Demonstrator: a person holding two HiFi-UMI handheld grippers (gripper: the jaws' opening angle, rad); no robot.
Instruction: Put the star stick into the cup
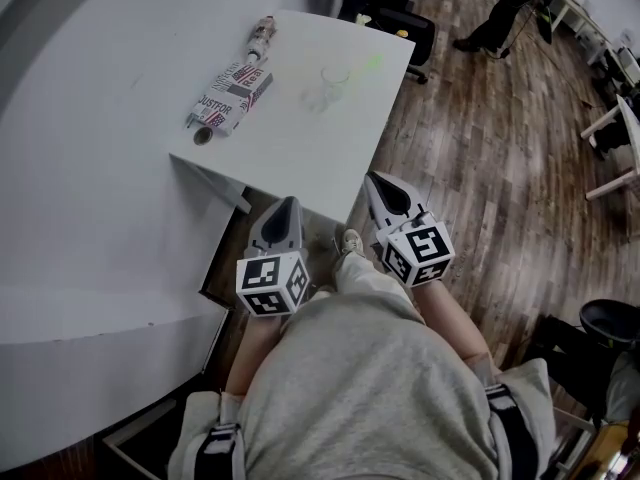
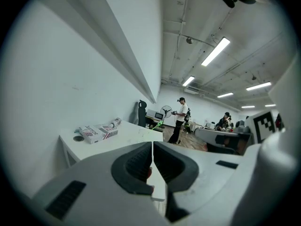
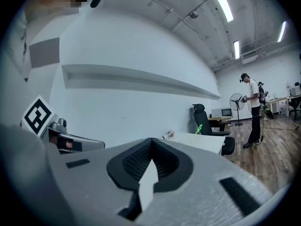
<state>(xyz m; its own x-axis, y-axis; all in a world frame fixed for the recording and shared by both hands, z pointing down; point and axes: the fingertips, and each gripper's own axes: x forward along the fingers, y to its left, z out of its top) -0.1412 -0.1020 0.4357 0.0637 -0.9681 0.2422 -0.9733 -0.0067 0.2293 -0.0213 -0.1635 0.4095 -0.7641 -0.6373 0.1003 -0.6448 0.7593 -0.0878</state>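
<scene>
A clear cup (image 1: 333, 80) stands near the far right edge of the small white table (image 1: 300, 153). Just right of it lies the pale green star stick (image 1: 368, 65), which also shows as a green sliver in the left gripper view (image 2: 160, 123) and the right gripper view (image 3: 200, 127). My left gripper (image 1: 288, 204) hangs shut and empty at the table's near edge. My right gripper (image 1: 376, 179) is also shut and empty, just off the near right corner over the floor. Both are well short of the cup and stick.
A patterned box (image 1: 228, 93) with a bottle (image 1: 261, 38) and a small round cap (image 1: 203, 136) lies on the table's left part. A white wall (image 1: 70, 168) runs along the left. A black office chair (image 1: 398, 18) stands behind the table, and a person (image 1: 500, 13) stands far off on the wooden floor.
</scene>
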